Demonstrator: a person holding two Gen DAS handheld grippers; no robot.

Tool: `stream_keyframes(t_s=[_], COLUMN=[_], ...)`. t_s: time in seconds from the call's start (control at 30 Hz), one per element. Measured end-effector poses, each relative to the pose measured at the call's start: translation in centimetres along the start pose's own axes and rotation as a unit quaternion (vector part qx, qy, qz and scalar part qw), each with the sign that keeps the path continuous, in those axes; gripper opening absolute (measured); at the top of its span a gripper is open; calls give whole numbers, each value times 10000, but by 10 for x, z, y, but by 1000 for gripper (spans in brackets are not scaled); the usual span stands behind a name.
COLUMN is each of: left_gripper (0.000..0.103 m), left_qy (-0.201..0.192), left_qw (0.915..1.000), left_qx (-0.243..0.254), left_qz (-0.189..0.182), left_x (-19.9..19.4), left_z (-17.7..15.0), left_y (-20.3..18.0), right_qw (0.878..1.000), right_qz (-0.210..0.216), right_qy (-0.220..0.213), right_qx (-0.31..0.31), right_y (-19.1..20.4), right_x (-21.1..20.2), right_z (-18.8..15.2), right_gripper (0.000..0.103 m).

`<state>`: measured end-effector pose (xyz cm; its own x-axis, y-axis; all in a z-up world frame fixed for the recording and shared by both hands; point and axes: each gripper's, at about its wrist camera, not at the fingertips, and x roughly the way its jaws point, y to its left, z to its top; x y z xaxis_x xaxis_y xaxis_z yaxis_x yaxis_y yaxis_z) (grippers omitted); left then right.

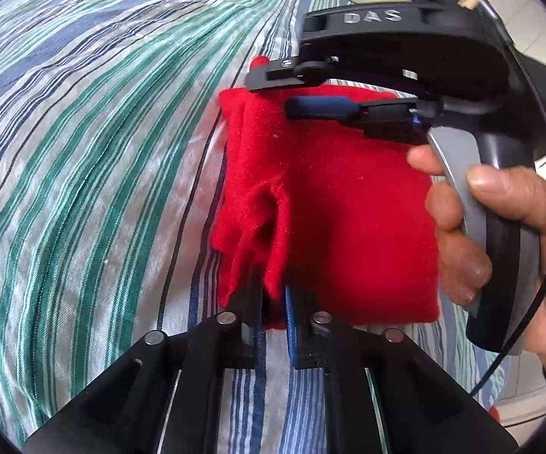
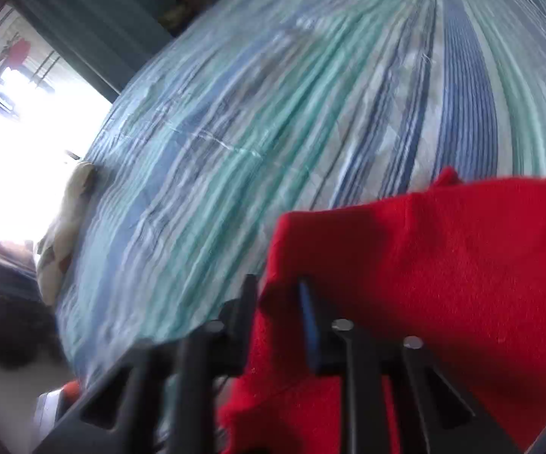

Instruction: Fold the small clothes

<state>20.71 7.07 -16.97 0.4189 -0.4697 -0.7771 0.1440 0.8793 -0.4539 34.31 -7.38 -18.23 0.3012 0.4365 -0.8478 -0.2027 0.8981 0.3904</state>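
A small red garment [image 1: 333,204] lies folded on the striped bed sheet [image 1: 95,121]. My left gripper [image 1: 273,283] is shut on a bunched fold at its near left edge. My right gripper [image 1: 269,94] shows in the left wrist view over the garment's far edge, its jaws a little apart with red cloth between them. In the right wrist view, my right gripper [image 2: 278,287] pinches the red garment [image 2: 443,265], which drapes over and around the fingers.
The striped sheet [image 2: 273,113] covers the bed in both views. A pale cloth item [image 2: 64,227] lies at the bed's left edge near a bright window. A hand [image 1: 500,227] holds the right gripper's handle.
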Motion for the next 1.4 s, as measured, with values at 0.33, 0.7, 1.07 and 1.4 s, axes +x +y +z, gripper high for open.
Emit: stream_keyframes(t_s=[0.33,0.7,1.07,1.4], left_gripper=[77,85,76,83], left_qy=[-301,-244,564,775], left_qw=[9977,9990,9910,9810], left_qx=[13,382,932,1172], left_qz=[607,-40,773,1334], left_x=[-17,-50,23,2], left_z=[5,50,84,5], left_y=[4,-5,-16,-9], right_qw=[9875,9894,9969,9945], right_qz=[-532,-189,-355,-542], right_qy=[-1437,-1439,-661,-888], right_qx=[-369,-76,217,70], right_y=[-34,-50,-99,-59], right_x=[-141,-131,-64,-95], right_z=[-107,-146,-82,-171], right_gripper=[65,66,66,69])
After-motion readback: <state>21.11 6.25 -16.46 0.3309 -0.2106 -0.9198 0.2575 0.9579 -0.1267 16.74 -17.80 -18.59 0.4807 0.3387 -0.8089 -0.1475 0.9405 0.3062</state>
